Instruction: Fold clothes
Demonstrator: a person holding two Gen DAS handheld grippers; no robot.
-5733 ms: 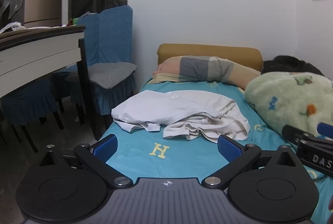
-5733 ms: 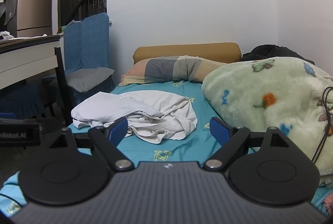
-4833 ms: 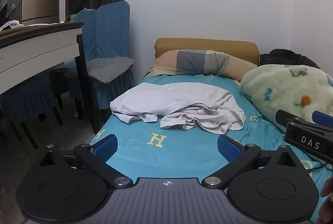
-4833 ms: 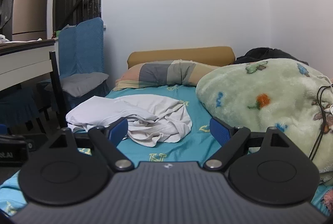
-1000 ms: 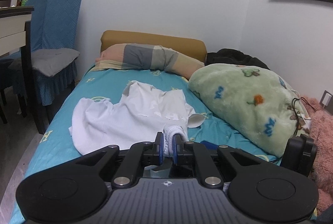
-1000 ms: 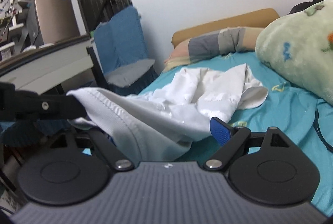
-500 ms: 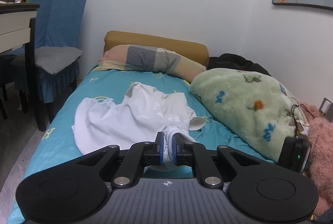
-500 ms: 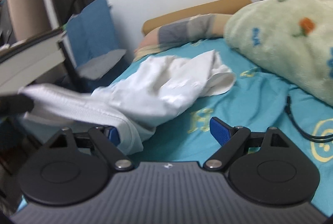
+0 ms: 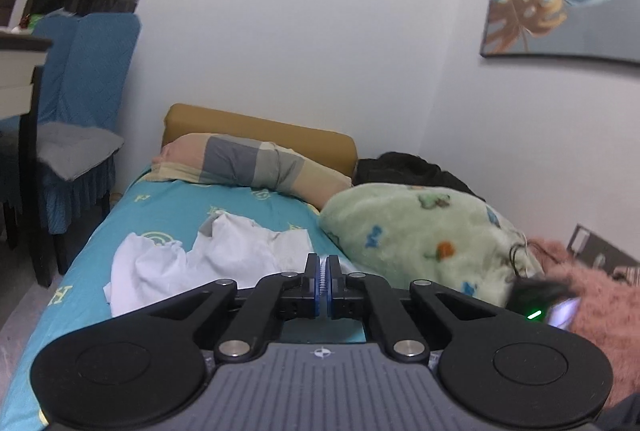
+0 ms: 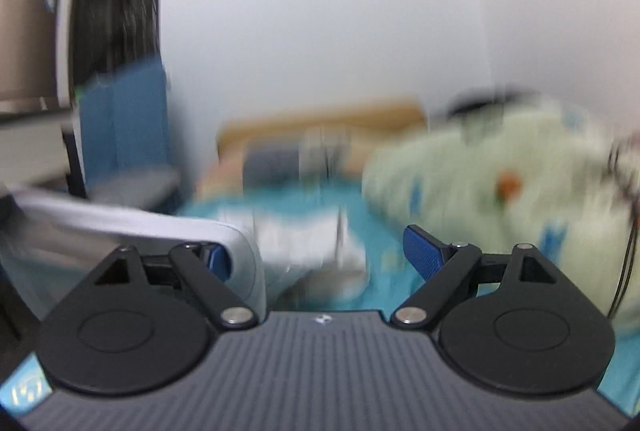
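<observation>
Over the bed [image 9: 168,207], my left hand-held gripper [image 9: 323,263] just shut, no shirt [image 9: 224,255] visibly between. My right hand-held gripper [image 10: 316,251] gapes, so the shirt draped on it may slide off.

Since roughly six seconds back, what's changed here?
The white garment was a heap mid-bed; now it's spread and pulled toward the cameras. The left tool, open then, has just closed further on its edge. The right tool stays open, cloth now draped over one finger. Pillow and green blanket unmoved.
</observation>
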